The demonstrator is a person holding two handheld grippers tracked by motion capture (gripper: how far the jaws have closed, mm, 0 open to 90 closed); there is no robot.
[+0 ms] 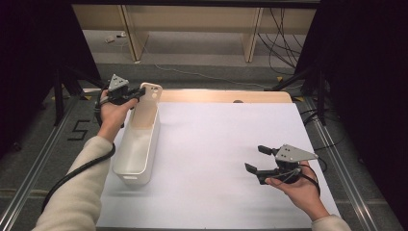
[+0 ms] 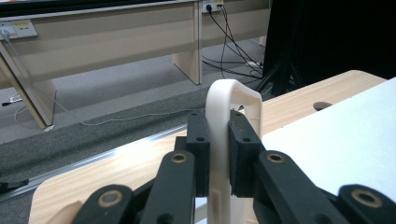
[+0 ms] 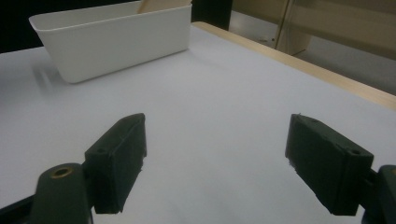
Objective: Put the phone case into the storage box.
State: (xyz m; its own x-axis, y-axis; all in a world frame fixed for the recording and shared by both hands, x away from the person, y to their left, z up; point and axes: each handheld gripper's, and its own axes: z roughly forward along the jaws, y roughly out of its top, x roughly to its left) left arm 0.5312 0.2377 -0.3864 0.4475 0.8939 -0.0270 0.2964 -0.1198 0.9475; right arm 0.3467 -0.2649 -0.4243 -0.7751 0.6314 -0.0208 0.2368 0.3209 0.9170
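A long white plastic bin (image 1: 137, 144) lies on the left part of the white sheet (image 1: 216, 144), its far end lifted. My left gripper (image 1: 139, 94) is shut on the handle end of that bin (image 2: 219, 140); both pads (image 2: 243, 149) press the thin white wall from either side. My right gripper (image 1: 256, 159) hovers low over the right front of the sheet, open, its two pads (image 3: 119, 161) wide apart with nothing between them. From that gripper the bin (image 3: 116, 39) stands farther off on the sheet.
The wooden table edge (image 1: 221, 95) runs along the back, with a small hole (image 2: 322, 105) in it. Beyond it are grey floor, cables (image 1: 284, 43) and wooden furniture legs. Dark stands flank both sides.
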